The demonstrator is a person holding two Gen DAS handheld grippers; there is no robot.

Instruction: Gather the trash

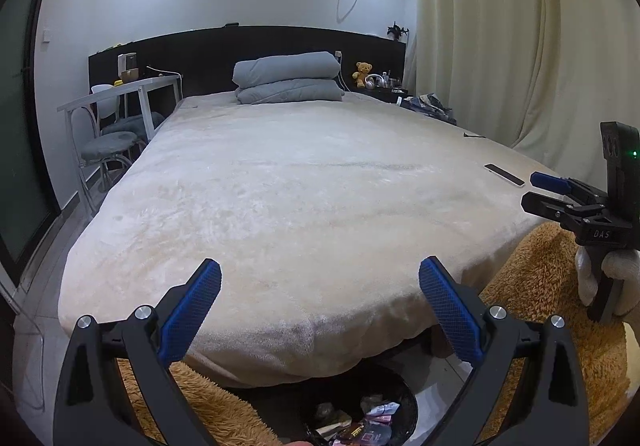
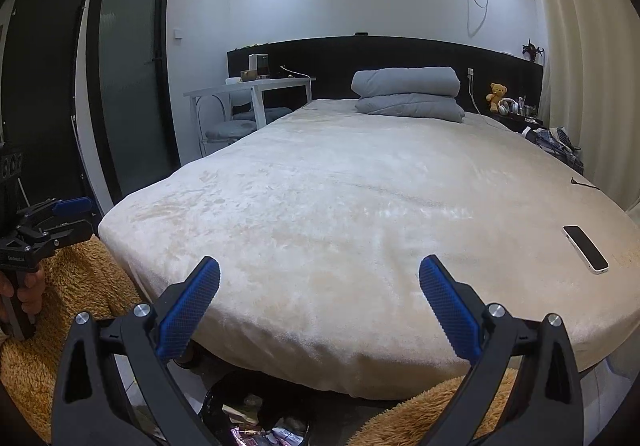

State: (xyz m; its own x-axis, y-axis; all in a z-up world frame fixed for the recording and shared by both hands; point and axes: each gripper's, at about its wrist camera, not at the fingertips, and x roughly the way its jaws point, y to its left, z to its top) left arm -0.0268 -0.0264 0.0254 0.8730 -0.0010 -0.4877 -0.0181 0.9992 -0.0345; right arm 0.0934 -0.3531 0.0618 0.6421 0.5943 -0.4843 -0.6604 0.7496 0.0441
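A black bin (image 1: 404,398) with a dark liner stands on the floor at the foot of the bed, holding several wrappers and crumpled bits of trash (image 1: 360,422). It also shows in the right wrist view (image 2: 218,406). My left gripper (image 1: 320,310) is open and empty, held above the bin at the bed's foot. My right gripper (image 2: 320,306) is open and empty beside it. The right gripper shows from the side in the left wrist view (image 1: 538,192), and the left gripper shows in the right wrist view (image 2: 76,216).
A wide bed (image 1: 280,186) with a cream blanket fills the middle, folded grey quilts (image 1: 288,80) at its head. A phone (image 2: 585,248) and a small dark cable (image 2: 584,184) lie near its right edge. Shaggy orange rug (image 1: 540,286) on the floor. Table and chairs (image 1: 116,118) at left, curtain at right.
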